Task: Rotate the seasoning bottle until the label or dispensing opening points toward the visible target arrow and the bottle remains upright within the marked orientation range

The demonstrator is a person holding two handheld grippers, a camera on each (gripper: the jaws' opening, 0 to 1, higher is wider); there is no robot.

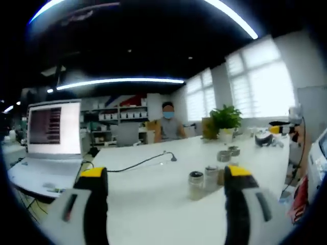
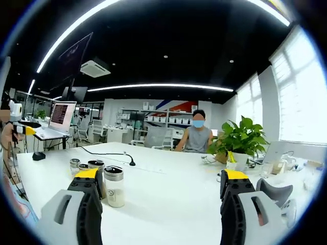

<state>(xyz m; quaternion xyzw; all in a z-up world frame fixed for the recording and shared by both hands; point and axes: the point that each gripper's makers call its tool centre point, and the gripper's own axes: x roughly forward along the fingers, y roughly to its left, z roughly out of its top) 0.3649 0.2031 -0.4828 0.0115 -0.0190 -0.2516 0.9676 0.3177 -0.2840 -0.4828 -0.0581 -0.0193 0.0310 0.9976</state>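
Note:
Several small glass seasoning bottles with dark lids stand upright in a cluster on the white table (image 1: 153, 199). In the left gripper view the closest bottle (image 1: 195, 185) stands just left of my right-hand jaw, and another bottle (image 1: 211, 177) is beside it. My left gripper (image 1: 166, 176) is open, its yellow-tipped jaws wide apart and holding nothing. In the right gripper view the nearest bottle (image 2: 114, 186) stands just right of the left-hand jaw, with more bottles (image 2: 75, 164) behind. My right gripper (image 2: 161, 176) is also open and apart from the bottles.
An open laptop (image 1: 51, 132) sits at the table's left end, with a black cable (image 1: 143, 162) running across the top. A potted plant (image 2: 240, 140) and a seated person (image 2: 196, 132) are at the far side. A grey object (image 2: 273, 191) lies close to the right-hand jaw.

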